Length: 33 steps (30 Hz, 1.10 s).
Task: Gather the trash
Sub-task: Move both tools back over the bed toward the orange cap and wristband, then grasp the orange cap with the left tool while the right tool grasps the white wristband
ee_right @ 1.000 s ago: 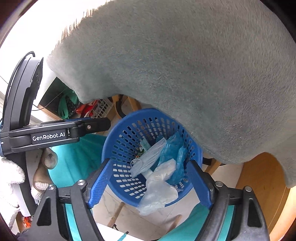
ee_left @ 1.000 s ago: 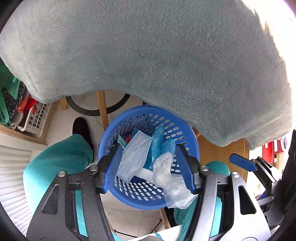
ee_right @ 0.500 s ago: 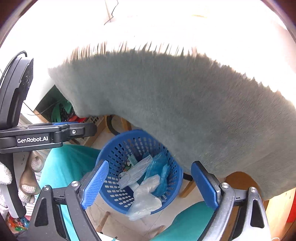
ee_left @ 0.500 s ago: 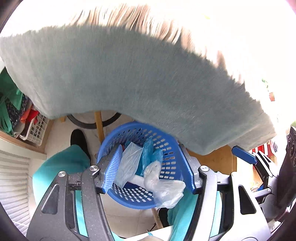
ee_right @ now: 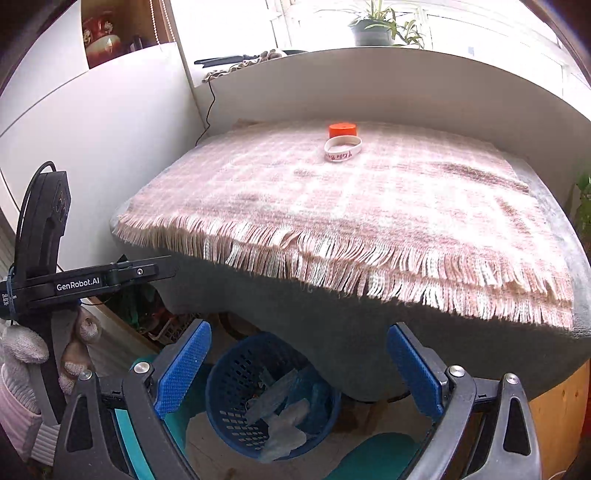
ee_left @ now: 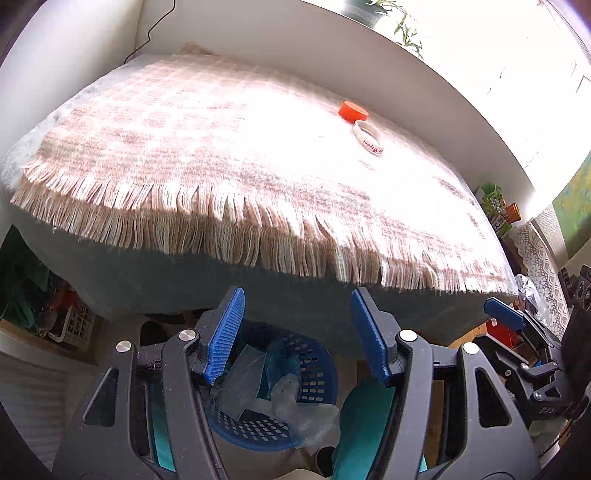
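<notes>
A blue perforated basket (ee_left: 314,373) stands on the floor under the table and holds clear and blue plastic wrappers (ee_left: 291,398); it also shows in the right wrist view (ee_right: 236,380). An orange cap (ee_left: 352,110) and a white wristband (ee_left: 367,138) lie at the far side of the fringed pink cloth (ee_left: 221,147); both also show in the right wrist view, cap (ee_right: 342,130) and band (ee_right: 342,148). My left gripper (ee_left: 297,343) is open and empty at the table's front edge. My right gripper (ee_right: 299,369) is open and empty above the basket.
A grey fleece cover (ee_right: 332,317) hangs over the table's front edge. Teal-clad knees (ee_left: 364,417) sit by the basket. A white crate (ee_left: 75,325) with clutter stands lower left. Potted plants (ee_right: 373,26) stand on the sill behind the white wall.
Both grippers have risen from over the basket to table height; the tabletop with the cap and wristband has come into view. Both stayed open.
</notes>
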Motion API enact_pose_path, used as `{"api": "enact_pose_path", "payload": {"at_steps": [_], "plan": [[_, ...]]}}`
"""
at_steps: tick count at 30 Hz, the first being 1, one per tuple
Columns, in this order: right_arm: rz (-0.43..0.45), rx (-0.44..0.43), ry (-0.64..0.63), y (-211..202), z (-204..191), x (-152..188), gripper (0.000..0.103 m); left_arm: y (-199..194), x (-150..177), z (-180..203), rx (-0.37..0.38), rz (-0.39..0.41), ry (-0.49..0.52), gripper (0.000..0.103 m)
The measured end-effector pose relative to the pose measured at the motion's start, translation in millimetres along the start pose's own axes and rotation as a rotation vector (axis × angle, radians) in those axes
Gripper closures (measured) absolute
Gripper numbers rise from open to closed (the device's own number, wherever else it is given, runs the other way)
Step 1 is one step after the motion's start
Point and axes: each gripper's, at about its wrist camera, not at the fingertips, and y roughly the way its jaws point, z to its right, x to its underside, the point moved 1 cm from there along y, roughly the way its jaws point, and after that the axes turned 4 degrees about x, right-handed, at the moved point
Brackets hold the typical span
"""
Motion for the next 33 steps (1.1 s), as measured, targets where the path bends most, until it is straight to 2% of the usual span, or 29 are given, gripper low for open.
{"api": "enact_pose_path", "payload": {"at_steps": [4,10,18,22,24,28,33], "plan": [[0.049,0.012,0.025,-9.8,16.0,-27.9,0.004,1.4,-30.5,5.5,0.012,0.025,0.015,0.042],[0.081,0.028,0.049,-2.4,33.8,-67.9,0.004,14.4,-88.9,15.1,0.033,0.058,0.067,0.042],[0.061,0.019,0.056,26.5,48.2,-102.6,0.005,60.0,-155.2,43.5,0.062,0.05,0.14,0.041],[0.036,0.0,0.058,45.7,52.8,-115.1,0.014,94.0,-179.2,63.0,0.056,0.022,0.177,0.042],[0.03,-0.011,0.065,53.5,55.5,-120.6,0.015,114.0,-189.3,71.9,0.051,0.002,0.189,0.042],[0.011,-0.035,0.092,67.9,62.5,-130.1,0.025,150.2,-207.7,80.5,0.049,-0.04,0.18,0.042],[-0.006,-0.048,0.102,82.8,69.3,-139.3,0.028,181.3,-218.5,87.7,0.026,-0.065,0.195,0.042]]}}
